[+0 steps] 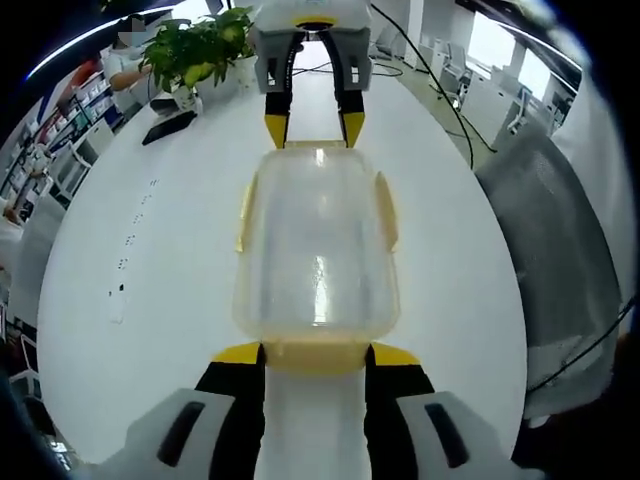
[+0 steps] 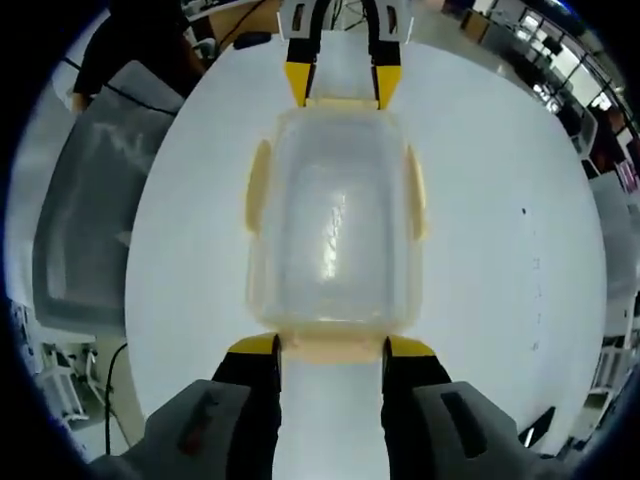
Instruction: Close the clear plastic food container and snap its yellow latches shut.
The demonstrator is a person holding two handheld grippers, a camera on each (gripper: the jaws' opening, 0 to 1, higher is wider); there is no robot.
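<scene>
Container count: one clear plastic food container (image 1: 318,250), lid on, lying on the round white desk (image 1: 150,260).
Latch count: four yellow latches; in the left gripper view one sits at 9 o'clock of the box (image 1: 245,215), one at 3 o'clock (image 1: 386,210), one at the near end (image 1: 316,355), one at the far end (image 1: 315,146).
Long axis: runs from 6 to 12 o'clock in both views, one short end toward each tool.
Tool count: two, facing each other across the container.
Left tool (image 1: 316,352): released; its yellow-tipped jaws stand apart on either side of the near end latch, right at the container's short end; I cannot tell whether they touch it.
Right tool (image 2: 331,346): likewise spread, jaws flanking the latch at the opposite short end; in the left gripper view it appears at 12 o'clock (image 1: 313,128).
Container place: near the middle of the desk, between the two tools.
Other things: one potted green plant (image 1: 200,50) at 11 o'clock on the desk's far edge; one grey chair (image 1: 560,270) at 3 o'clock beside the desk.
</scene>
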